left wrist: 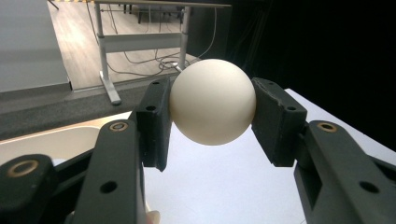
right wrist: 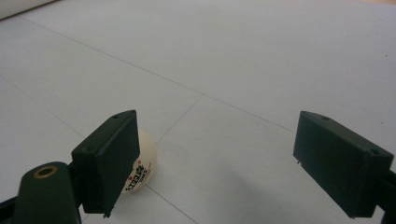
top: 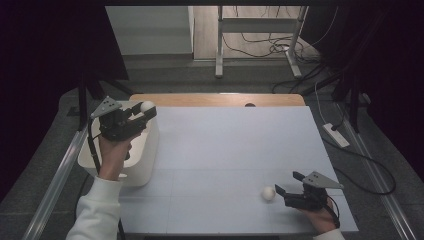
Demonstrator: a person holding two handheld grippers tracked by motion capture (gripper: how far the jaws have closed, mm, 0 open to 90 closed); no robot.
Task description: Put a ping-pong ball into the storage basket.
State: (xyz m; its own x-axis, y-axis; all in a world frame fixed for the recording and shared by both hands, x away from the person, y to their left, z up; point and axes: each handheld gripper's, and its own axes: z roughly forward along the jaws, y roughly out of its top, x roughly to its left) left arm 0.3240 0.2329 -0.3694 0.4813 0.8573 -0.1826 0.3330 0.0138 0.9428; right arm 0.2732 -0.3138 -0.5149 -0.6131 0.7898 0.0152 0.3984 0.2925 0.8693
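My left gripper is raised over the white bin at the table's left and is shut on a plain white ball. In the left gripper view both pads press the sides of that ball, held by my left gripper. A second white ball lies on the table at the front right. My right gripper rests low just to its right, jaws wide apart. In the right gripper view this printed ball sits half hidden behind one pad of my right gripper, outside the gap.
A white sheet covers the table, with a wooden strip along the far edge. The bin's rim lies below my left gripper. Beyond the table stand a metal frame, loose cables and a power strip.
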